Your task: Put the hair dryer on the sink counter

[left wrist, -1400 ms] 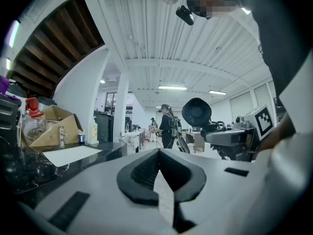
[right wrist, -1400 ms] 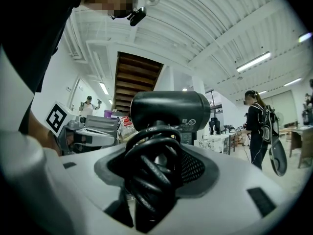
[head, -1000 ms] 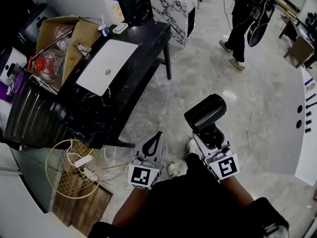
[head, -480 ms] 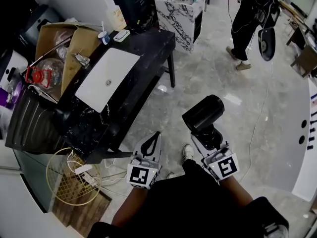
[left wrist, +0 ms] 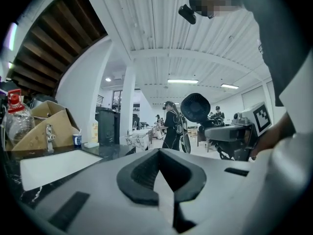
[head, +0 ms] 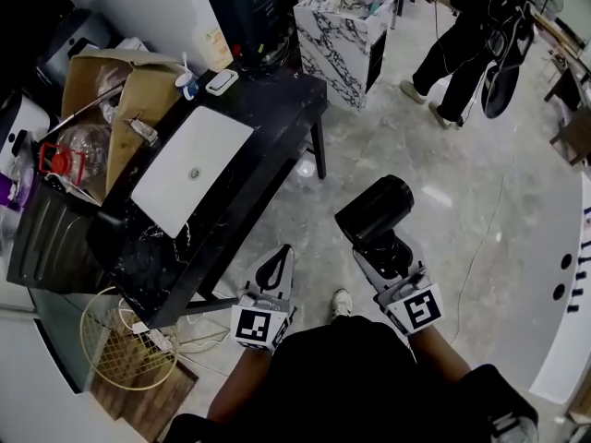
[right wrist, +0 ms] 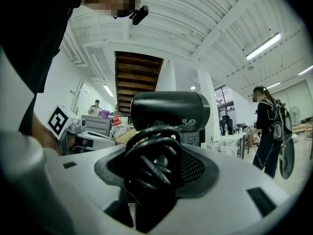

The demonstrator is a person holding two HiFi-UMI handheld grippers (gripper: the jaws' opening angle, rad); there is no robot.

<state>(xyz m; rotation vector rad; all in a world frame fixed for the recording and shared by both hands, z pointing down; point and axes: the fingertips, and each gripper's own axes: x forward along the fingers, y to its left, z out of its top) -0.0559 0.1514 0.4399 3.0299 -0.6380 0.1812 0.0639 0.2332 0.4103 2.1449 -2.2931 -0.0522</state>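
The hair dryer (head: 377, 210) is black, the sink counter (head: 282, 92) black with faint white veining, its basin (head: 208, 146) white, the cardboard box (head: 92, 70) brown.

Cardboard box (head: 92, 77); marble cabinet (head: 334, 33); wire basket (head: 85, 338) on floor; person (head: 464, 37) beyond.

The left gripper (head: 276, 264) is held low in front of the body, pointing forward, its jaws pressed together with nothing between them. Its marker cube (head: 254, 327) sits behind the jaws, and the bare left forearm (head: 233, 388) runs back from it. To its right, well apart and level with it, the right gripper (head: 389, 250) points forward and tilts upward, jaws clamped on the handle of the hair dryer (head: 374, 209), whose barrel stands just beyond the jaw tips.
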